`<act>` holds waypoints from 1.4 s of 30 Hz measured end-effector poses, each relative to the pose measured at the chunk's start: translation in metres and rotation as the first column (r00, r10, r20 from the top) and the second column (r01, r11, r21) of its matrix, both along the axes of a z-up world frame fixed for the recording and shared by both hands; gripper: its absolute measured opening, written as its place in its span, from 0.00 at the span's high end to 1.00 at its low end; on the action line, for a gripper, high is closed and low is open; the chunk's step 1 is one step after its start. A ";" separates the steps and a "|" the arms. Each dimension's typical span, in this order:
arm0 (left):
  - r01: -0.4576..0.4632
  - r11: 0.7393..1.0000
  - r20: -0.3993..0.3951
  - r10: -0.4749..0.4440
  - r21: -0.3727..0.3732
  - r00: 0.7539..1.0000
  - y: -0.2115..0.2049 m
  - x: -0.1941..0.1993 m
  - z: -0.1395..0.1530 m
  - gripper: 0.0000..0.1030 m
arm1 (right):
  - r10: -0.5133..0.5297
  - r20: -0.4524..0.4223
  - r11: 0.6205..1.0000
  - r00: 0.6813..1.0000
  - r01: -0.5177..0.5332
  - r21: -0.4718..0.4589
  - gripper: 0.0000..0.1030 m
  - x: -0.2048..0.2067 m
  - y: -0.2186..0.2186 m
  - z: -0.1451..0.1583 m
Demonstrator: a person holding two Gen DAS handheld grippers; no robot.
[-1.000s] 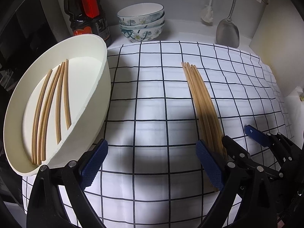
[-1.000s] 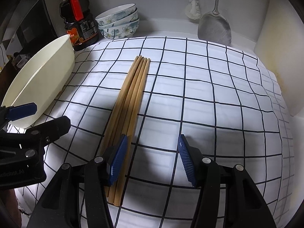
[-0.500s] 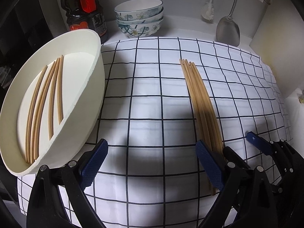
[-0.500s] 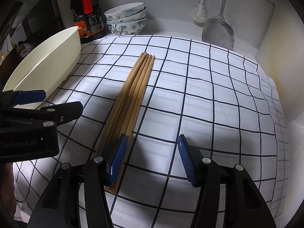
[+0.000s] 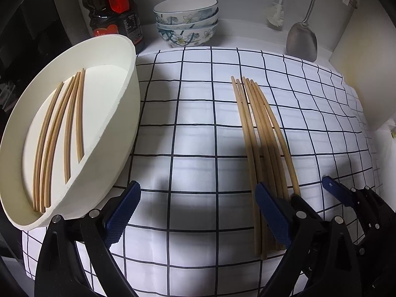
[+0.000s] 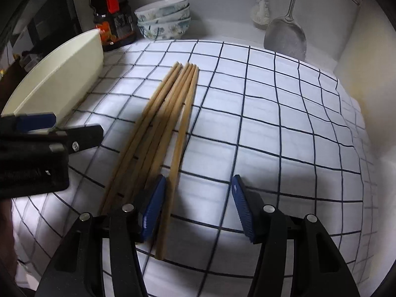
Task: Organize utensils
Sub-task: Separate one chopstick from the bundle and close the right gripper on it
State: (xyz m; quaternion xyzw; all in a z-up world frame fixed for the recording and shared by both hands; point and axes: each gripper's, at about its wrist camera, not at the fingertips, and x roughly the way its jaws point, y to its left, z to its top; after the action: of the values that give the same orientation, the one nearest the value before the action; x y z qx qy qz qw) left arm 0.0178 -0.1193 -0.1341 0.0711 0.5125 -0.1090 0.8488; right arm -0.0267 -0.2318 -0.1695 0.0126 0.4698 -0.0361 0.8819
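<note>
Wooden chopsticks [image 6: 158, 128] on the cloth [image 6: 272, 123] have fanned apart; one now lies between our open right gripper [image 6: 198, 205]. Left gripper [image 5: 198, 212] hangs open beside the tray [image 5: 111, 148].

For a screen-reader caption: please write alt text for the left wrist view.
An open left tool hovers over a checked cloth, with loose wooden chopsticks to its right and four more in a white tray to its left. Stacked bowls stand behind.
</note>
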 end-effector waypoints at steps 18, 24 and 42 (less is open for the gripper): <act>0.012 0.999 0.002 -0.012 0.042 1.000 -0.018 0.001 -0.023 0.11 | -0.064 0.032 0.998 0.997 0.064 0.012 0.49 0.001 -0.038 0.000; 0.000 0.999 -0.025 0.001 0.045 1.000 -0.020 0.004 -0.030 0.08 | -0.062 0.038 0.998 0.997 0.061 0.018 0.49 -0.001 -0.037 -0.001; -0.026 1.000 0.052 0.026 -0.002 0.998 -0.039 0.030 -0.028 0.30 | 0.028 0.074 1.000 0.997 -0.028 -0.003 0.51 0.028 -0.031 -0.002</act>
State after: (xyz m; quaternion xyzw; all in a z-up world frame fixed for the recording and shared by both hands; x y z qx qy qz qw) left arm 0.0474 -0.1585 -0.1624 0.0664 0.4909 -0.0964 0.8633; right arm 0.0016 -0.2628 -0.1717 0.0067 0.4370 -0.0235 0.8991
